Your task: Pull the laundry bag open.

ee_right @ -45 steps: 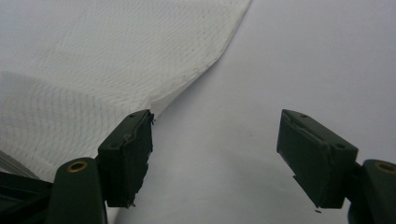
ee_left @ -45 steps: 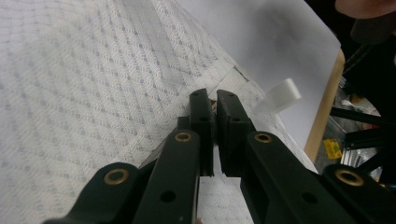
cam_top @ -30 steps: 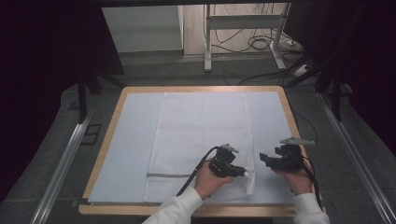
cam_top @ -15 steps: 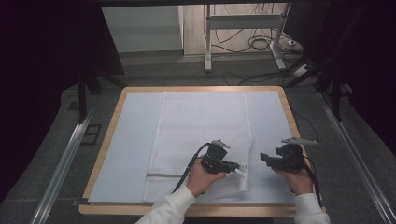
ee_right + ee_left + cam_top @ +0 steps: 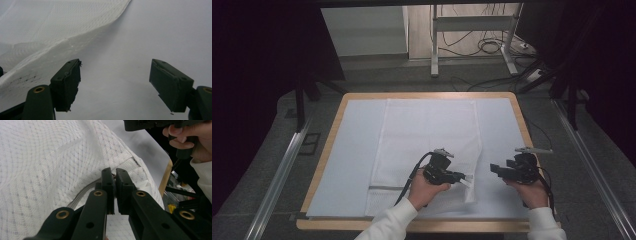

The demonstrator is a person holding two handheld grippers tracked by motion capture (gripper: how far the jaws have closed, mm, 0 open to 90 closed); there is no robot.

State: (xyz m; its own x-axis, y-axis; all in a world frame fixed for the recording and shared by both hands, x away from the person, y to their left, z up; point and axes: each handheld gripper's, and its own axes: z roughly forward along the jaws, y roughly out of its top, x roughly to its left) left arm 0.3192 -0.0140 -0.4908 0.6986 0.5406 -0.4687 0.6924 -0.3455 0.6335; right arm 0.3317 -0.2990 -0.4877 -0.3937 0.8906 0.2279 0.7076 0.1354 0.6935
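Towel [image 5: 427, 135], white and waffle-textured, lies spread down the middle of a pale sheet [image 5: 357, 150] that covers the wooden-edged table [image 5: 328, 131], its near right corner lifted and folded back over the towel itself. At that corner the left gripper [image 5: 466, 178] has its jaws pressed nearly together on the towel's hemmed edge, the cloth bunching up around the black fingers [image 5: 108, 182] in the left gripper view. Just right of the towel, clear of its edge, the right gripper [image 5: 495, 169] hangs over bare sheet with its jaws spread wide and nothing between them; the raised towel edge [image 5: 62, 42] curves past its left jaw. A hand [image 5: 424, 189] in a white sleeve holds each tool.
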